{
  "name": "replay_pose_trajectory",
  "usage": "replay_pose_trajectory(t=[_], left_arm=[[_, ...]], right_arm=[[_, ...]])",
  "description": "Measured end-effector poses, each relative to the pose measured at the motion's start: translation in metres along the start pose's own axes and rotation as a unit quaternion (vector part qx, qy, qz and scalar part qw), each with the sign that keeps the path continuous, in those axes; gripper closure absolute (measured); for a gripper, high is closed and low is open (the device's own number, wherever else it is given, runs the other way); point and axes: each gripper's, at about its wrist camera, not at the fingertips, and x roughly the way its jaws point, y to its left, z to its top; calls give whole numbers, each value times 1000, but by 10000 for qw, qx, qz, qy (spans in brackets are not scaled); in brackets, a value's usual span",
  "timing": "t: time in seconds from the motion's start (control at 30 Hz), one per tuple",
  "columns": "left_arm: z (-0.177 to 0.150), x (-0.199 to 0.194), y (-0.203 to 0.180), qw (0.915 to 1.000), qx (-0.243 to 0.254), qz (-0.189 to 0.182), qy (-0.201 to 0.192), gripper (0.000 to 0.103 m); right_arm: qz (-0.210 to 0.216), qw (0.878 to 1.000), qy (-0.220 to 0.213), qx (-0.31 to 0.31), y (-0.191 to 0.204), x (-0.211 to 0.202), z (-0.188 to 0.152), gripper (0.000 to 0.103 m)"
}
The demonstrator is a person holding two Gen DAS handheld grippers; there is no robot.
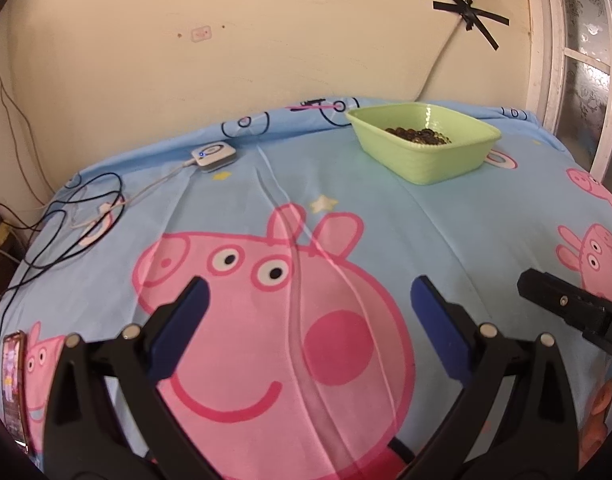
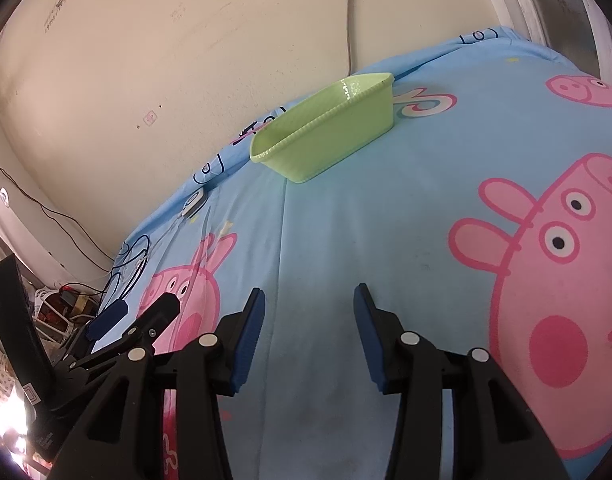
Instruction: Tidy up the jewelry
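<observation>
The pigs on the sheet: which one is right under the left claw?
The biggest pig, the smiling face with a round pink cheek, lies right between the open left claw's fingers. The smaller pigs sit off at the sheet's edges.

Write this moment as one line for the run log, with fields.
left gripper: open, empty | right gripper: open, empty | green plastic basket: on blue cartoon bedsheet, dark beads inside | contact: none
</observation>
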Motion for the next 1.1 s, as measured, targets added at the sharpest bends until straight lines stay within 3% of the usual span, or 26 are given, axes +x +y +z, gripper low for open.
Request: replay_pose_trajectory(t=[0.37, 0.67, 1.1], left_arm=[[0, 2, 3, 10000, -33, 79, 10, 6], [-2, -5, 7, 9997, -114, -171, -148, 6], [-2, 0, 5, 9992, -74, -382, 72, 6]], right_arm=[[1, 10000, 5, -2, 0, 0, 0, 81], [22, 10000, -5, 22, -1, 1, 0, 81], [3, 10000, 3, 30, -1, 2, 0, 81]])
